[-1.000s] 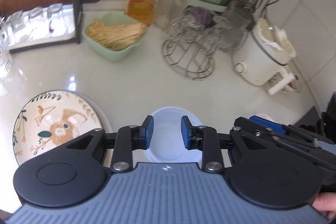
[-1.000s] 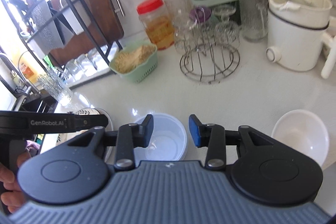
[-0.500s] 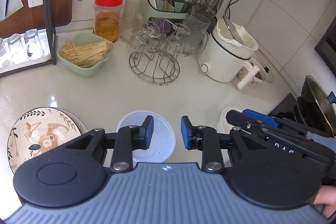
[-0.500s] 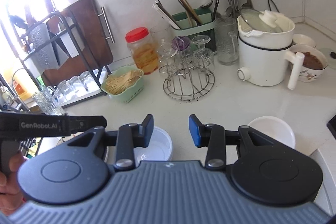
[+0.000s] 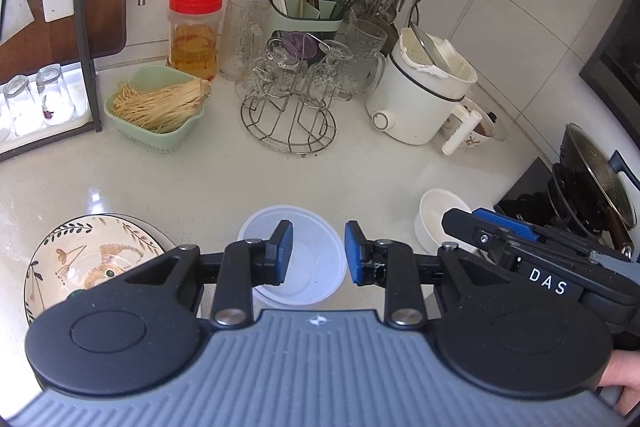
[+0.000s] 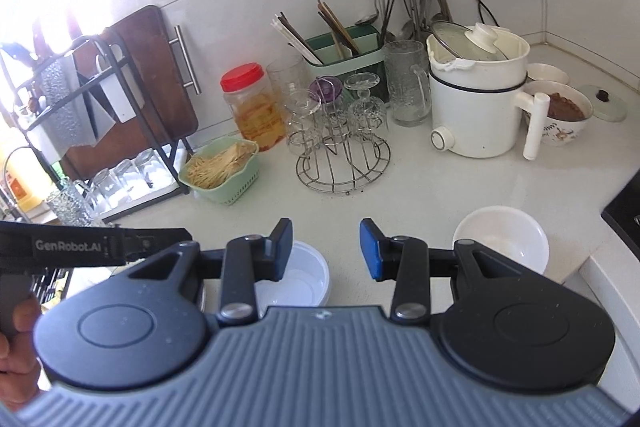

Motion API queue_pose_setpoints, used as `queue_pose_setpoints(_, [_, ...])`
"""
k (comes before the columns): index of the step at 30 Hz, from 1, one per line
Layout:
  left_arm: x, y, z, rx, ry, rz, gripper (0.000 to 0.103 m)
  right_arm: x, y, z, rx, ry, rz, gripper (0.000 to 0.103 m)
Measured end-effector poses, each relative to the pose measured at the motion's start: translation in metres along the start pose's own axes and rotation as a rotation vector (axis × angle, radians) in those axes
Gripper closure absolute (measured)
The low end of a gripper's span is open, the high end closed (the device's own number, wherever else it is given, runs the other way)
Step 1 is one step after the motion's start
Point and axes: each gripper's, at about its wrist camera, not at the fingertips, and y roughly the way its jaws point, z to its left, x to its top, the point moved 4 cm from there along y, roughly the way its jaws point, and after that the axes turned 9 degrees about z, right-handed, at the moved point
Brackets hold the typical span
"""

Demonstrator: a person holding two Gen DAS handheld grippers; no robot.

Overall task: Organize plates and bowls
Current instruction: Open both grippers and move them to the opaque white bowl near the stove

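Left gripper (image 5: 316,253): jaws parted, empty, lower centre, above the translucent bowl (image 5: 304,259).
Right gripper (image 6: 326,253): jaws parted, nothing held.
White bowl (image 6: 502,243): lower right.

- White countertop (image 5: 360,179), glossy.
- Near edge: patterned plate (image 5: 80,263), clear plastic bowl (image 5: 316,267), white bowl (image 6: 504,243), set apart.
- Toward wall: green basket of sticks (image 5: 160,107), wire glass rack (image 5: 288,123), red-lidded jar (image 5: 194,31), white electric pot (image 5: 420,95).

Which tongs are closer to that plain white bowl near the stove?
Right. The right tongs hover just beside the white bowl; the left tongs hang farther off, over the plastic bowl.
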Motion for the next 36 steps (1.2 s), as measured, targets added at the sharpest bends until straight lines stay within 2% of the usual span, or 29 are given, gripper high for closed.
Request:
queue_pose_setpoints(9, [0.001,0.003,0.014,-0.041,-0.003,0.002,0.071,-0.006,-0.004,0.009,-0.045,0.020,-0.013,0.062])
queue_pose_setpoints(16, [0.003,0.016,0.019,-0.055,0.064,0.064,0.071,-0.010,-0.009,0.002,-0.116,0.060,-0.016,0.062])
queue_pose_setpoints(24, [0.011,0.038,0.007,-0.084,0.132,0.085,0.071,-0.017,-0.011,-0.011,-0.191,0.103,-0.030,0.063])
queue_pose_setpoints(31, [0.017,0.064,-0.009,-0.108,0.142,0.128,0.071,-0.031,0.000,-0.025,-0.216,0.140,0.015,0.063])
queue_pose_setpoints(36, [0.020,0.086,-0.029,-0.126,0.138,0.159,0.070,-0.031,0.006,-0.049,-0.238,0.167,0.033,0.063])
